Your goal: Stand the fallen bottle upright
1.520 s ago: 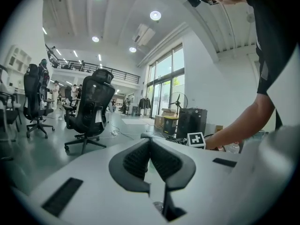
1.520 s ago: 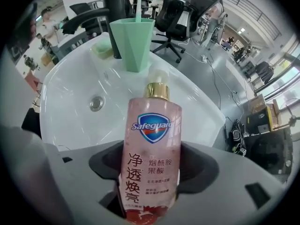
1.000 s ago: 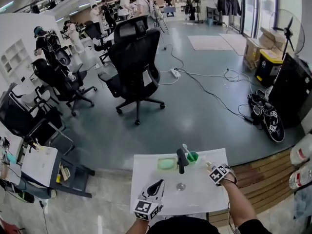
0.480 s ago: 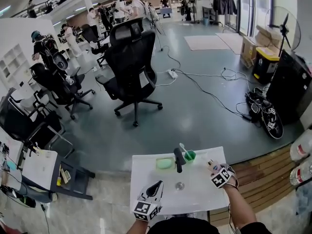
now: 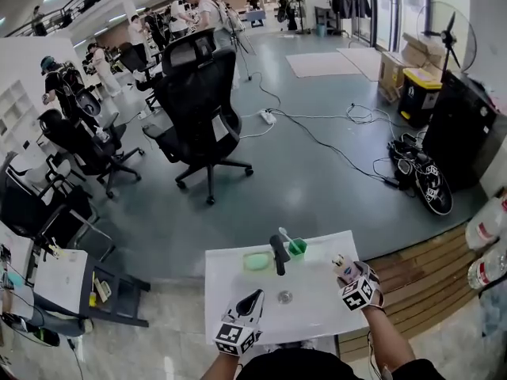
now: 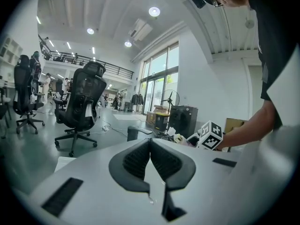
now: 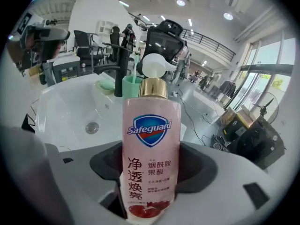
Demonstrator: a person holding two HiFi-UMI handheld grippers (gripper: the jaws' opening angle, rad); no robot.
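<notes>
Beyond the counter, on the grey floor, a black office chair [image 5: 202,105] is the biggest thing I see from the head view. Nearer to me lies the white sink [image 5: 230,287], its basin taking up most of the counter. My left gripper [image 5: 253,298] hangs over the sink's near left part, with its two pads pressed flat together and nothing between them. It points out across the room. My right gripper [image 5: 348,274] is at the sink's right edge, and its jaws are clamped on the lower body of the pink soap bottle [image 7: 151,139] — label facing the camera, gold collar and white pump head on top. The bottle runs straight out along the jaws and tilts toward the basin. I cannot tell whether its base touches the counter. Behind the bowl stands the black faucet [image 5: 277,256], with a green cup [image 5: 297,248] just to its right and a pale green soap dish [image 5: 256,262] just to its left — and the small metal drain [image 5: 284,297] sits in the bottom of the basin.
</notes>
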